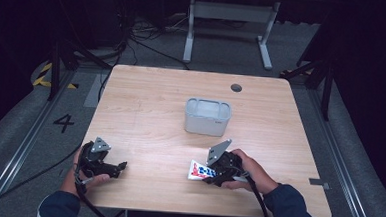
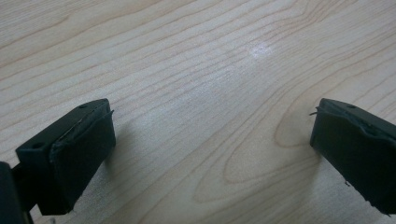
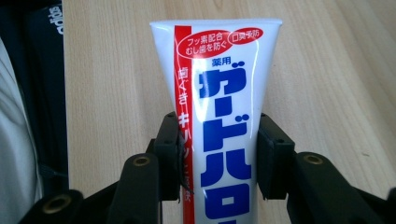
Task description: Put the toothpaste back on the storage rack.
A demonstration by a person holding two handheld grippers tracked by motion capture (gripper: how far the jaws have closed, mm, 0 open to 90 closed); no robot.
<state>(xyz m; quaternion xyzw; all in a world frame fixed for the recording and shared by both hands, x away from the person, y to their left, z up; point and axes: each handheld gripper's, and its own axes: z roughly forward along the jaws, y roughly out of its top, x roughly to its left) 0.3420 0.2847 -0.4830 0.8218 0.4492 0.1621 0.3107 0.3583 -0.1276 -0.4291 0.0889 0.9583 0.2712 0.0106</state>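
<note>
Now the white toothpaste tube with blue and red Japanese lettering (image 3: pixel 219 112) is held in the right tongs (image 3: pixel 218 156), whose two black jaws press on its two sides about halfway along; the flat crimped end points away from the camera. In the high view this tube (image 1: pixel 197 170) is low over the near part of the light wooden tabletop (image 1: pixel 146 111), just to the left of the right hand (image 1: pixel 250 171), and the right tongs (image 1: pixel 212 177) close on it there. Farther off, near the middle of the tabletop, stands a grey rectangular plastic container with rounded corners (image 1: pixel 207 117), well apart from the tube. The left tongs (image 2: pixel 212 144) stand wide apart with bare wood grain between the jaws. In the high view the left tongs (image 1: pixel 120 167) rest near the front left edge, held by the left hand (image 1: pixel 75 175).
</note>
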